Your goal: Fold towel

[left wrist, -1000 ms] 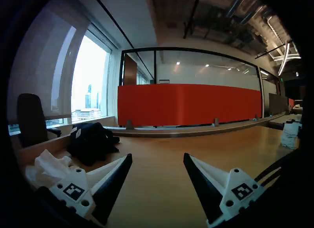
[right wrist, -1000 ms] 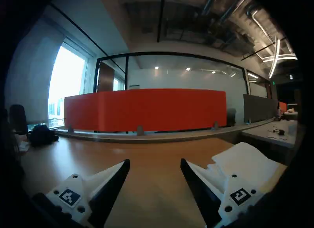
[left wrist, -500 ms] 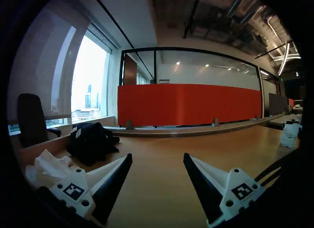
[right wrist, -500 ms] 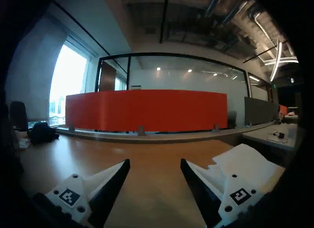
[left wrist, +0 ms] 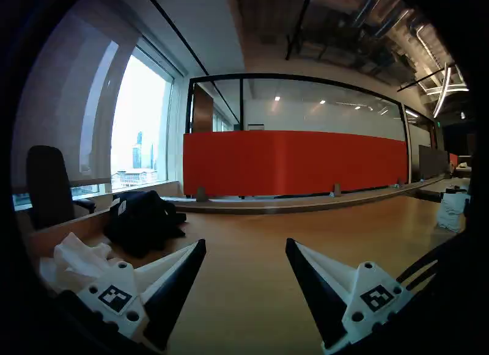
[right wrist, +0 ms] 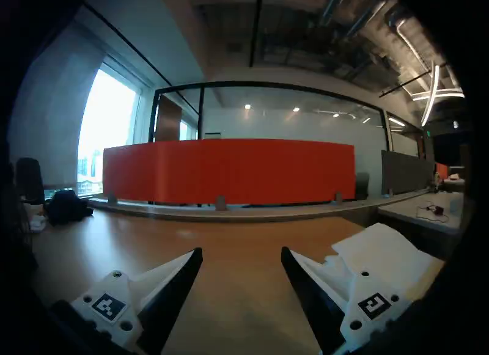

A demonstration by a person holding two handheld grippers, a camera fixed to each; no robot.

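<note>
Presently, left gripper [left wrist: 244,241]: fingers spread apart, nothing between them, poised low over the wooden table [left wrist: 257,294].
Right gripper [right wrist: 240,250]: likewise released and empty, over the same tabletop.
White towel [right wrist: 391,251]: lying flat near the table's right edge in the right gripper view, partly behind that gripper's right-hand finger (contact cannot be judged).
Crumpled white cloth [left wrist: 76,257]: at the left of the left gripper view, just beyond the left-hand finger.
Black bag [left wrist: 142,219]: on the table behind the cloth.
Orange partition [left wrist: 293,162]: along the table's far side.
</note>
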